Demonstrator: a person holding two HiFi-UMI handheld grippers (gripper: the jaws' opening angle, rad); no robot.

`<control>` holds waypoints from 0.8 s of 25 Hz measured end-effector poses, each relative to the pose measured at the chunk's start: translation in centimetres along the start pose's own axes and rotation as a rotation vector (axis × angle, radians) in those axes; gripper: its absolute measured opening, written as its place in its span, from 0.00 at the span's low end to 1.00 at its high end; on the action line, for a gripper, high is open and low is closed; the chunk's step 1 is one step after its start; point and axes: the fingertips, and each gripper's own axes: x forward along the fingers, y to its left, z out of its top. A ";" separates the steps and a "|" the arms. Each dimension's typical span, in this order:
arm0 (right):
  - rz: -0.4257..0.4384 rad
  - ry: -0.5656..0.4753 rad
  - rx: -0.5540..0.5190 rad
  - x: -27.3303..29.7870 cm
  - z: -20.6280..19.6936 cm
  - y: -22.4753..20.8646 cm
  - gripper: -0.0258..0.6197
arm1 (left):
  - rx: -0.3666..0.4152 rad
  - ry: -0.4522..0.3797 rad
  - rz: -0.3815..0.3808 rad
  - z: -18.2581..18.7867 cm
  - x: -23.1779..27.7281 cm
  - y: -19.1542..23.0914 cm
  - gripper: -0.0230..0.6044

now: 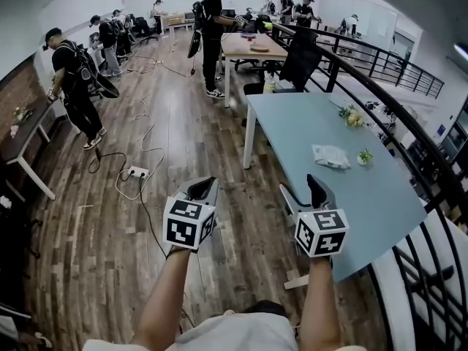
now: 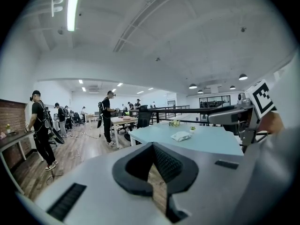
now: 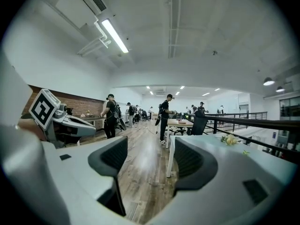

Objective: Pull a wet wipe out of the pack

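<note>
A person holds two grippers out at the near end of a pale blue table point(image 1: 307, 126) in an open-plan workroom. The left gripper point(image 1: 202, 189) hangs over the wooden floor point(image 1: 168, 145) with its jaws drawn together at the tips and nothing between them. The right gripper point(image 1: 302, 191) hangs at the table's near left edge, its jaws spread wide and empty, with only floorboards showing through the gap. The wet wipe pack point(image 1: 330, 156) lies flat on the tabletop toward the far right side, just beside a small potted plant point(image 1: 364, 156) and well apart from both grippers. A bunch of flowers point(image 1: 353, 115) sits farther along the same table, close to the black railing point(image 1: 380, 86). Behind, several people point(image 1: 212, 31) stand about the room, one of them at a wooden desk point(image 1: 248, 46)
</note>
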 end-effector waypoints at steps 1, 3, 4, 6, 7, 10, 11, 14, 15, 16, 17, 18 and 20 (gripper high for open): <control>-0.003 -0.001 0.000 0.0 0.0 -0.1 0.50 | 0.002 0.000 -0.001 -0.1 0.0 -0.1 0.03; -0.009 -0.002 0.001 0.0 0.1 -0.3 0.50 | 0.004 0.002 -0.003 -0.3 0.3 -0.1 0.03; -0.012 0.000 0.001 0.0 0.0 -0.4 0.50 | 0.004 0.004 -0.004 -0.3 0.4 -0.1 0.03; -0.019 0.003 0.001 0.0 -0.1 -0.7 0.50 | 0.003 0.005 -0.006 -0.4 0.7 -0.1 0.03; -0.022 0.005 0.000 -0.1 -0.1 -0.9 0.50 | 0.003 0.005 -0.008 -0.5 0.8 -0.1 0.03; -0.031 0.005 0.000 0.1 -0.4 -1.7 0.50 | 0.004 0.006 -0.015 -0.7 1.6 -0.5 0.03; -0.033 0.005 0.000 0.2 -0.5 -2.0 0.50 | 0.004 0.008 -0.018 -0.7 1.9 -0.6 0.03; -0.036 0.005 0.005 0.8 -0.9 -2.9 0.50 | 0.003 0.015 -0.024 -0.9 3.2 -0.8 0.03; -0.040 0.004 0.006 1.0 -1.0 -3.3 0.50 | 0.005 0.016 -0.027 -0.8 3.7 -0.8 0.03; -0.044 0.004 0.008 1.3 -1.0 -3.7 0.50 | 0.007 0.016 -0.030 -0.7 4.2 -0.9 0.03; -0.049 0.004 0.010 1.6 -1.1 -4.2 0.50 | 0.010 0.016 -0.033 -0.5 4.9 -0.9 0.03; -0.054 0.005 0.013 2.0 -1.2 -4.8 0.50 | 0.013 0.017 -0.036 -0.4 5.5 -0.9 0.03; -0.063 0.007 0.020 2.8 -1.6 -6.0 0.50 | 0.015 0.022 -0.043 -0.3 7.0 -0.9 0.03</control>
